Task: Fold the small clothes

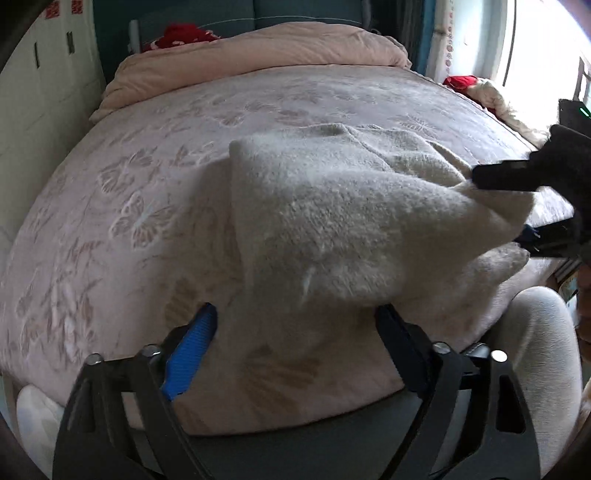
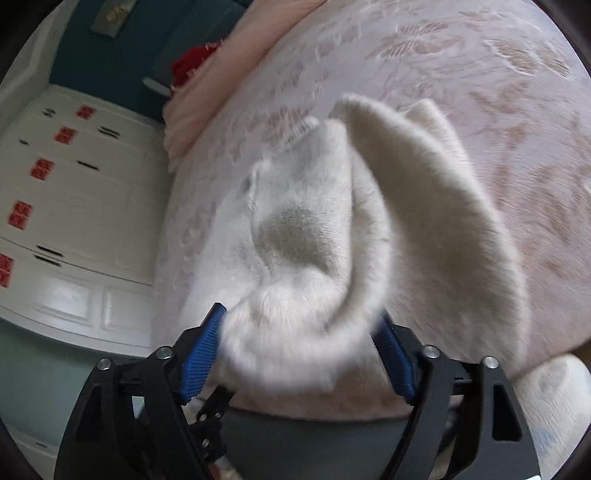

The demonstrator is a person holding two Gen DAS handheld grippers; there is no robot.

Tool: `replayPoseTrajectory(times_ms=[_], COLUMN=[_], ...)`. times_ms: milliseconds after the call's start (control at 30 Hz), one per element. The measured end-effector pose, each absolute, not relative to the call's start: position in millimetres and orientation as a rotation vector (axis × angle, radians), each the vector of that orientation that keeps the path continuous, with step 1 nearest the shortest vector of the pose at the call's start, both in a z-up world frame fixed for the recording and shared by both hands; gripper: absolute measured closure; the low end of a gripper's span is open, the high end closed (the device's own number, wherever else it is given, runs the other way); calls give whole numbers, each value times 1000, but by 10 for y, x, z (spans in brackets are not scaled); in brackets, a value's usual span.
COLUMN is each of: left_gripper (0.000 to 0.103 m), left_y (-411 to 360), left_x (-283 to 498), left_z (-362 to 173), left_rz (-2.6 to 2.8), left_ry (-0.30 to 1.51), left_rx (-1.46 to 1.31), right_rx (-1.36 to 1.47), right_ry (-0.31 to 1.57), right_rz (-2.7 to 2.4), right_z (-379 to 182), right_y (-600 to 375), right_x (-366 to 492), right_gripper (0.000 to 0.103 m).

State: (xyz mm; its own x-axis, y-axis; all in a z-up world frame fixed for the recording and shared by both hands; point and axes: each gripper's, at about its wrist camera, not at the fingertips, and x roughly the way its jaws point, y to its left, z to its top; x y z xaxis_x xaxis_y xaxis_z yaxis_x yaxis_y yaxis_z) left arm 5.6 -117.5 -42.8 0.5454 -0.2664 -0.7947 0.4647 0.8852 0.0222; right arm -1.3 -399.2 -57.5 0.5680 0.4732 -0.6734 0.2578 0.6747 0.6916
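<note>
A fluffy cream garment lies partly lifted over the pink patterned bed. My left gripper stands wide open near the bed's front edge, with the garment's lower hem hanging just over the gap between its fingers. My right gripper shows at the right of the left wrist view, its jaws wide apart around the garment's right corner. In the right wrist view the garment bunches between the open blue-padded fingers of my right gripper.
A folded pink quilt and a red item lie at the head of the bed. White cabinets stand left of the bed. A bright window is at the right. A person's cream-clad leg is by the front edge.
</note>
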Motion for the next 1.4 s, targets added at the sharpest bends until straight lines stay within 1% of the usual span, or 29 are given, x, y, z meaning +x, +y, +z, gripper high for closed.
replayPoseTrajectory(times_ms=[33,67,100,167,233,267,333,367,433,467,500,533,567,600,633,667,700,767,800,833,867,900,1000,1100,1167,1200,1233,1333,1400], left_gripper=[62,70,75,78,81,82,82,82,82,82,81,81,80,77,74,66,59,52,48,45,39,36,30,30,30,29,28,24,24], left_y=[-1176,-1173,-1127,-1077,-1167,-1260,-1404,-1491,-1581,-1622,-1653,-1669,-1657,-1638,-1618,-1581,-1539,-1431,-1382,-1329,-1244,-1173,-920,-720,-631,-600,-568,-500,-505], left_x=[68,118,149,153,67,27,11,22,39,7,-20,-40,-53,-57,-47,-53,-59,-100,-106,-114,-141,-151,-158,-108,-75,-63,-45,-44,-33], left_z=[-431,-407,-353,-204,-101,-84,-161,-274,-425,-451,-434,-416,-398,-373,-356,-323,-297,-224,-187,-146,-69,-25,112,153,166,174,178,186,153], left_rz=[-451,-439,-442,-478,-526,-541,-558,-559,-548,-535,-530,-527,-526,-525,-522,-518,-514,-510,-507,-500,-486,-471,-408,-343,-318,-310,-304,-293,-294], left_ry=[911,935,944,941,907,896,917,946,971,956,940,933,936,938,940,951,964,984,984,978,957,936,901,904,911,910,910,898,902], left_rx=[247,224,169,91,121,156,182,199,238,267,288,303,303,293,283,261,240,191,181,175,161,150,121,77,59,54,50,39,31], right_rx=[837,817,803,744,672,635,568,593,699,762,800,793,747,703,665,631,604,582,582,582,582,585,562,505,400,305,304,430,454], right_ry=[994,975,890,719,647,639,741,850,977,947,913,903,897,893,886,871,837,786,761,746,730,720,749,801,969,1073,1030,1008,921], right_rz=[145,133,152,199,193,160,16,-44,-84,-64,-56,-64,-88,-103,-118,-140,-172,-174,-139,-103,-53,31,204,281,270,248,264,250,230], right_z=[-562,-476,-243,294,535,549,156,-235,-790,-865,-806,-721,-596,-509,-429,-321,-180,15,113,183,251,337,366,196,-279,-668,-784,-542,-213], right_y=[-3954,-3938,-3939,-3971,-3996,-4026,-4187,-4314,-4466,-4505,-4523,-4527,-4502,-4492,-4470,-4486,-4496,-4457,-4422,-4456,-4398,-4249,-3837,-3419,-3163,-3035,-3035,-3252,-3350], right_x=[54,85,56,-108,-275,-350,-401,-356,-380,-451,-513,-522,-520,-524,-537,-539,-540,-506,-493,-476,-414,-391,-220,4,191,219,129,57,-6], right_gripper=[77,79,81,82,82,82,82,82,81,80,74,71,63,58,56,50,47,47,48,54,61,72,74,74,79,81,81,84,84])
